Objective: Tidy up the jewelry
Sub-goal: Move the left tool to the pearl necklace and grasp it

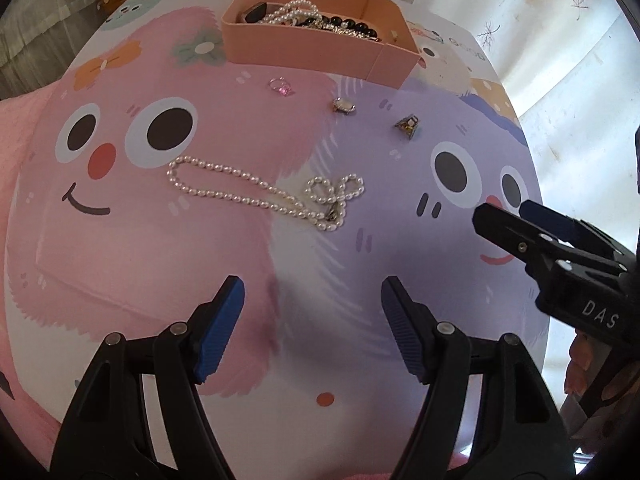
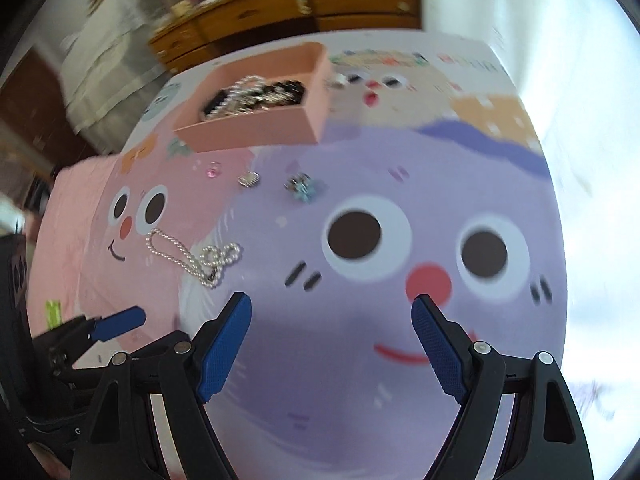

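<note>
A white pearl necklace (image 1: pixel 256 192) (image 2: pixel 192 254) lies stretched on the cartoon-printed table, coiled at its right end. Beyond it sit three small pieces: a pink-stone ring (image 1: pixel 281 86) (image 2: pixel 213 170), a pale-stone ring (image 1: pixel 343 105) (image 2: pixel 249 179) and a dark angular ring (image 1: pixel 408 125) (image 2: pixel 302 188). A pink box (image 1: pixel 312 50) (image 2: pixel 256 136) at the far side holds pearls and black beads. My left gripper (image 1: pixel 312 292) hangs open above the table, nearer than the necklace, nothing between its fingers. My right gripper (image 2: pixel 332 306) (image 1: pixel 508 216) is open over the purple face, empty.
The table top (image 1: pixel 400 240) carries a pink face at the left and a purple face at the right. A wooden drawer unit (image 2: pixel 304 4) stands behind the table. White curtain (image 1: pixel 560 60) hangs to the right. A hand (image 1: pixel 580 368) shows at the right edge.
</note>
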A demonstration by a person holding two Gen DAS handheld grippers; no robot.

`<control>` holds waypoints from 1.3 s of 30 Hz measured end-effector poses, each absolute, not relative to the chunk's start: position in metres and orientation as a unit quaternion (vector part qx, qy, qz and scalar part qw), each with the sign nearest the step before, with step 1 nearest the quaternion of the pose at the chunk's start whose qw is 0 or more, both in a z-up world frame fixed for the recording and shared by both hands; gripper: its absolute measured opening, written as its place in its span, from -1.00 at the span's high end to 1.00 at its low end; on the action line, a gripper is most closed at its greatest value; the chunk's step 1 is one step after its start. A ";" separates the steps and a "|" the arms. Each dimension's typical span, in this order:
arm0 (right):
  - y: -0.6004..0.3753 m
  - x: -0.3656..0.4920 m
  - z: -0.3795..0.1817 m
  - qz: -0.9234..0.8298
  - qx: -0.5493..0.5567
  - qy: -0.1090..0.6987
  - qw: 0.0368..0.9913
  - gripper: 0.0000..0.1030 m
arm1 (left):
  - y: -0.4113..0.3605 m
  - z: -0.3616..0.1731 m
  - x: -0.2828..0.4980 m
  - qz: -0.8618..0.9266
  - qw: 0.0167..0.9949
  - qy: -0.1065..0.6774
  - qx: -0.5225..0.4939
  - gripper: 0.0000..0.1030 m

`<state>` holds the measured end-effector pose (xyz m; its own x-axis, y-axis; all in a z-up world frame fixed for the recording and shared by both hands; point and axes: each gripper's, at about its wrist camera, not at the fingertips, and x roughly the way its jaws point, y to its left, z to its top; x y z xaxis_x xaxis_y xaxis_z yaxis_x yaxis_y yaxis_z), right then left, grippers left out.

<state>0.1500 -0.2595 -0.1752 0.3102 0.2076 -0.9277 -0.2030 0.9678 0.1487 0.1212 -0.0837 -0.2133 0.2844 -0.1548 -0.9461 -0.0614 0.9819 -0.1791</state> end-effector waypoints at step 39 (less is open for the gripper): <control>-0.195 0.224 -0.240 0.262 -0.128 0.489 0.822 0.62 | -0.089 -0.232 0.153 0.029 0.839 0.542 -0.041 0.96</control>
<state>0.2241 -0.1949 -0.2397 0.3845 0.3058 -0.8710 -0.5564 0.8297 0.0457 0.1532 -0.0894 -0.2322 0.4104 0.0046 -0.9119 -0.0943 0.9948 -0.0375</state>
